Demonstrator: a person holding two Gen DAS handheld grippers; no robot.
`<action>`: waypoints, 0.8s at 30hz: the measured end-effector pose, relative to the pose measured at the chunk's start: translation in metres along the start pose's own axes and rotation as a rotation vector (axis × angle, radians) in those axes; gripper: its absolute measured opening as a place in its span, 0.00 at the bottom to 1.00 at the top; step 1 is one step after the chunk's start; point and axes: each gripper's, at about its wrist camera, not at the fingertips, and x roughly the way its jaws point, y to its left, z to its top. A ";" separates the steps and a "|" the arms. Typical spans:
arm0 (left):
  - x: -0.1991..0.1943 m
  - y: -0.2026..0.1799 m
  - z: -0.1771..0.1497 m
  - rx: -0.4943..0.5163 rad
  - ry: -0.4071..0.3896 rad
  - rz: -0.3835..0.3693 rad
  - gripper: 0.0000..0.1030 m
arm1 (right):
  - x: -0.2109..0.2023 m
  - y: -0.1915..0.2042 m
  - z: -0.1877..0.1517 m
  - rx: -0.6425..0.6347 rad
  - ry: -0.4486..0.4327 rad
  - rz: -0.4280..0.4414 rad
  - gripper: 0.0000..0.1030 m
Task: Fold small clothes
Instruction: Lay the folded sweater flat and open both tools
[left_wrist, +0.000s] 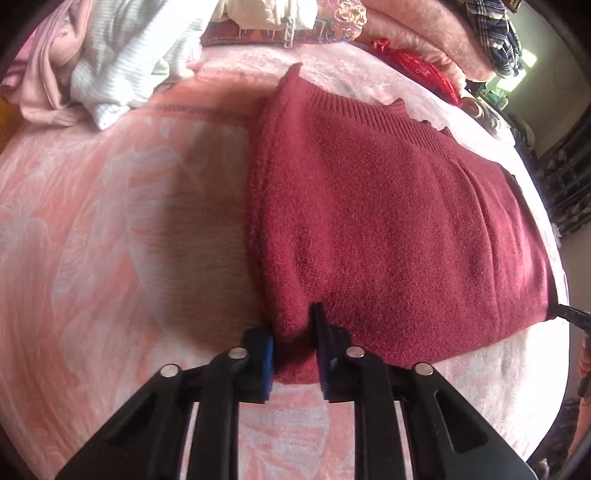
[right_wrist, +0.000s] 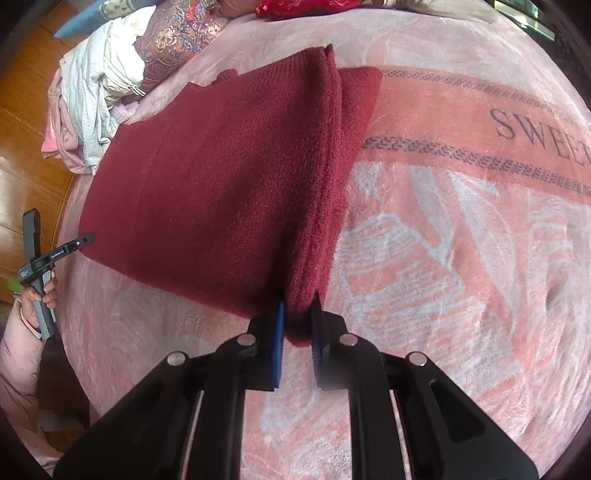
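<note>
- Bed blanket (right_wrist: 461, 240), pink floral, filled both views and served as the flat folding surface.
- Maroon sweater (right_wrist: 221, 177) lay centre frame on it, already doubled over; thick stacked edge ran down toward the bottom centre in the right wrist view.
- Unfolded clothes pile (right_wrist: 99, 96) sat upper left, probably kept aside as the queue.
- Right gripper (right_wrist: 297, 332): jaws clenched on the sweater's near corner at the stacked edge.
- Left gripper (left_wrist: 291, 350): jaws clenched on the other near corner; both corners pinched, likely to carry the next fold evenly.
- Person's hand (right_wrist: 40, 295) gripped the left handle, lower left.
</note>
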 end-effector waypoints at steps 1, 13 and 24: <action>-0.003 0.001 0.002 -0.007 0.003 -0.010 0.13 | -0.005 -0.001 0.000 -0.003 -0.003 0.006 0.09; 0.005 0.008 -0.002 0.005 0.040 -0.002 0.13 | 0.017 -0.023 -0.013 0.012 0.048 -0.030 0.08; 0.014 0.006 -0.009 0.029 0.004 0.020 0.16 | 0.031 -0.032 -0.021 0.041 0.021 -0.043 0.08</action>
